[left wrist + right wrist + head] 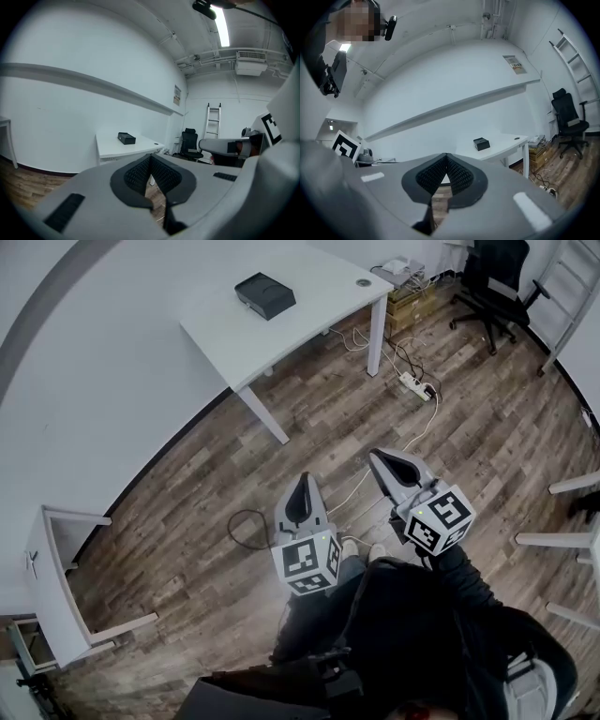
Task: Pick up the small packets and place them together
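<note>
counter (281, 334): white, by the wall | on it: black box (265, 294), small round disc (363, 282) near far corner, well apart | floor (216, 493): wood plank | on it: power strip (416, 386), black cable loop (246, 529), office chair (492, 277)

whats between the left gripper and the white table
Only bare wooden floor lies between the left gripper and the white table, as the head view shows.
</note>
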Demonstrator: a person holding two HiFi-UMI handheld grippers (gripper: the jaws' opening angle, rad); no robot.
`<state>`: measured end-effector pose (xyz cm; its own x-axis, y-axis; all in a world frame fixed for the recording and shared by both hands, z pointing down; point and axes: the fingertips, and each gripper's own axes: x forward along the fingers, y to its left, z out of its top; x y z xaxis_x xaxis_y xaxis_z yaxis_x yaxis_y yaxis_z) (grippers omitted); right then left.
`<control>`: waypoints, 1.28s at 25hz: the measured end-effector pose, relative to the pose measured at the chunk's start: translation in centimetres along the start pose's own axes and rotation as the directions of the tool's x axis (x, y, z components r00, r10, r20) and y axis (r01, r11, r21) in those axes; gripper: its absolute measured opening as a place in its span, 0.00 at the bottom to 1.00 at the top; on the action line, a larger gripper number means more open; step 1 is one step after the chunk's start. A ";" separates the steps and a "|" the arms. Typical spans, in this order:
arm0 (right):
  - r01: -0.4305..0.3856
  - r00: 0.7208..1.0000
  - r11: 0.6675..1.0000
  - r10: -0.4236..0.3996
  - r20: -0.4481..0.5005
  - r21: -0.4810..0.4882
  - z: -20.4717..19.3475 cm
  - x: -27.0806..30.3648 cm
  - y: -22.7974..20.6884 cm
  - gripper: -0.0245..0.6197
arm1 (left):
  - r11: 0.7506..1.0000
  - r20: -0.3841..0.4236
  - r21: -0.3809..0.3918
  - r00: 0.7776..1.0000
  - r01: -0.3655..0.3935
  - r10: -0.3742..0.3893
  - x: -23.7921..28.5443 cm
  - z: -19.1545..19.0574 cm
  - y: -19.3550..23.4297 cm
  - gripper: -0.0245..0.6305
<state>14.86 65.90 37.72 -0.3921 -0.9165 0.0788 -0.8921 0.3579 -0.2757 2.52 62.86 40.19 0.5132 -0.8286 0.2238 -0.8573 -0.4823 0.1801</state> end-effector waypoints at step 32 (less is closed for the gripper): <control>-0.274 0.960 0.960 0.269 -0.076 -0.052 5.0 30.5 -7.3 0.04 | 0.921 0.027 -0.138 0.928 -0.364 0.371 16.1 6.2 20.2 0.04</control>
<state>10.55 34.47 37.39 -0.6338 -0.7700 0.0742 -0.7613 0.6038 -0.2363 -6.78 38.05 41.48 0.1569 -0.9557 0.2489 -0.9708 -0.1029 0.2167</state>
